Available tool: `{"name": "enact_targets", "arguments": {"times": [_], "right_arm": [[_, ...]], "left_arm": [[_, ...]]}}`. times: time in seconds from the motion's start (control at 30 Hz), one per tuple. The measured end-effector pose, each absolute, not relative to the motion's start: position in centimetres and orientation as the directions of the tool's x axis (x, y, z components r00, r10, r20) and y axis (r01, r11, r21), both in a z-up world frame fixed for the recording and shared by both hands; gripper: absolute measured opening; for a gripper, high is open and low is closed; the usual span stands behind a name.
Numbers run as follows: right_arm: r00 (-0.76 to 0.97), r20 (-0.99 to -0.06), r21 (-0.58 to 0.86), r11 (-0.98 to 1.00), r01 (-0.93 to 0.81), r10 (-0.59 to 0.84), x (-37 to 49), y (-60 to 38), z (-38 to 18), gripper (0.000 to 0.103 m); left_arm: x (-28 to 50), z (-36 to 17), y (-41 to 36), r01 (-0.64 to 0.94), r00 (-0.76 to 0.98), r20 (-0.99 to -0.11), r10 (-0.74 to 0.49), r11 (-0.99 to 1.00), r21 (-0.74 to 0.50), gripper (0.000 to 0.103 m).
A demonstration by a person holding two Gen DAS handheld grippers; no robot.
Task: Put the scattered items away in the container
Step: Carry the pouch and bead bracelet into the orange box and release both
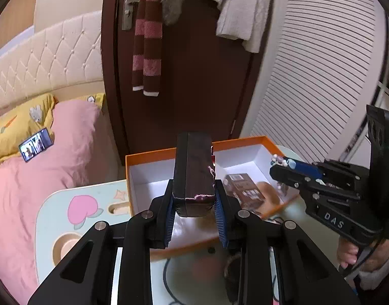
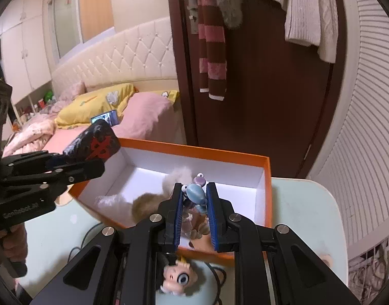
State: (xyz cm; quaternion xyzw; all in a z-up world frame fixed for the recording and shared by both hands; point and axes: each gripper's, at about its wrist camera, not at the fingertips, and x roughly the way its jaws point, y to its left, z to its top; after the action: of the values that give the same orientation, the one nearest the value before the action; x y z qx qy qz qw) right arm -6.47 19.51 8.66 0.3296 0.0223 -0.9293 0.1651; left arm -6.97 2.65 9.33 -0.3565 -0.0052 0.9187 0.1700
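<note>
Bedroom scene, seen from two cameras we carry, one on each hand-held gripper. Our left hand-held gripper pinches a dark rectangular case between its blue pads, holding it upright above the near edge of an orange box with a white inside. From the right camera the same case shows a red mark on its face and sits at nine o'clock from the box.

Our right hand-held gripper is pressed tight on a small blue and lilac toy figure, held over the near part of the box. In the left camera this figure pokes from the gripper tip at three o'clock, over the box's right rim.

Inside the box lie a brown carton and some fluffy white and tan items. On the pale desk, at six o'clock beneath the right gripper, lies a doll head beside a black cable.

At nine o'clock stands a bed with pink bedding, a yellow pillow and a lit phone. A dark door with a striped scarf fills twelve o'clock.
</note>
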Motion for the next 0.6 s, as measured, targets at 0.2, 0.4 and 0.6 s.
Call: {"name": "enact_targets", "arguments": {"times": [0.2,0.4,0.6], "right_arm": [[-0.715,-0.637,0.074,-0.946,0.315,-0.287,-8.0,19.2,7.7,0.017],[-0.713,-0.645,0.073,-0.951,0.300,-0.274,-8.9,19.6,7.4,0.017],[-0.708,-0.656,0.059,-0.953,0.297,-0.261,-9.4,19.8,7.1,0.017]], "left_arm": [[-8.8,7.5,2.8,-0.290,-0.653,-0.693,0.305,-0.946,-0.143,0.029],[-9.4,6.7,2.8,-0.283,-0.639,-0.708,0.301,-0.948,-0.147,0.029],[-10.0,6.3,2.7,-0.274,-0.633,-0.715,0.297,-0.950,-0.152,0.029]]}}
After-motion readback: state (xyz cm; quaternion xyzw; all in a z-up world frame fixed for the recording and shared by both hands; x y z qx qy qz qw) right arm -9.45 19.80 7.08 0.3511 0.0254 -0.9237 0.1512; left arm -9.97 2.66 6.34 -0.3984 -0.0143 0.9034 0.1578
